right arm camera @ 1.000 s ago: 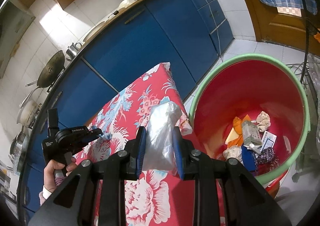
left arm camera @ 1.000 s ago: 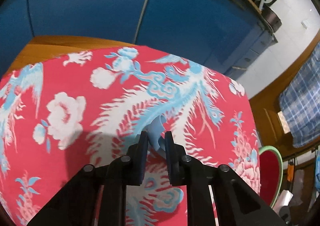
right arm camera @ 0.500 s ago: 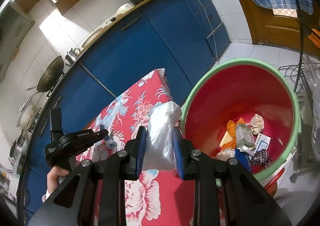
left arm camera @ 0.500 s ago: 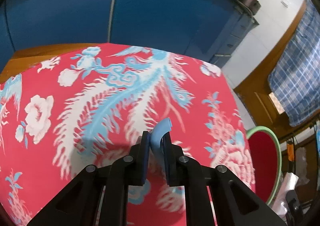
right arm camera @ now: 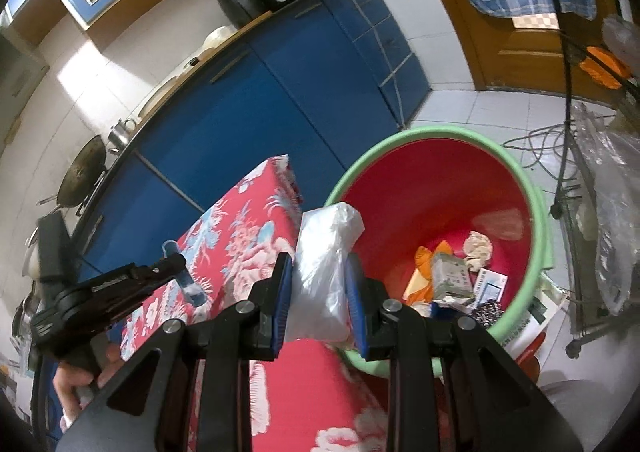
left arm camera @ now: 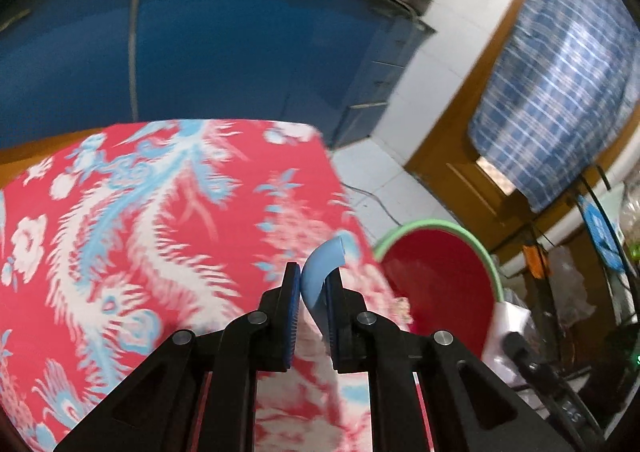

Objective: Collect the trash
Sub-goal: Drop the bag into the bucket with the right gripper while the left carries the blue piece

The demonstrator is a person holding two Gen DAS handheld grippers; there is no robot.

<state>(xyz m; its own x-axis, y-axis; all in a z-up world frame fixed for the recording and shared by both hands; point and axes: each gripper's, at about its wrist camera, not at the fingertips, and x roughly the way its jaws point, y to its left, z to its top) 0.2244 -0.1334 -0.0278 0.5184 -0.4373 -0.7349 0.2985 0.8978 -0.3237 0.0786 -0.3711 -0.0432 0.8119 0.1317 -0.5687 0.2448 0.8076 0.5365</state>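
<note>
Blue kitchen cupboards (right arm camera: 256, 120) stand behind our table (left arm camera: 168, 236), which wears a red cloth with white and blue flowers.

Our left tongs (left arm camera: 313, 294) are squeezed tight on a small bent blue scrap (left arm camera: 320, 272). It sticks up between the pads, above the table's edge. Past that edge we see part of the red tub (left arm camera: 440, 284) with its green rim.

Our right tongs (right arm camera: 320, 290) are pinched on a crumpled clear plastic bag (right arm camera: 326, 260). The bag sits just at the near rim of the red tub (right arm camera: 536, 212), which rests on the floor beside the table. Down in the tub lie more bits of trash (right arm camera: 452, 276): paper, a small box and orange wrappers. In this view we also see the left tongs (right arm camera: 176, 264), with a hand (right arm camera: 76, 384) on their handle, over the cloth.

We think this is the carrying step. Both pieces are picked up and now need to go in the tub. Next, the right tongs should go a bit further over the tub's mouth and let go of the bag. The left tongs have further to go, across the table's edge, before they drop the scrap. If we let go too soon, the trash could land on the floor.
</note>
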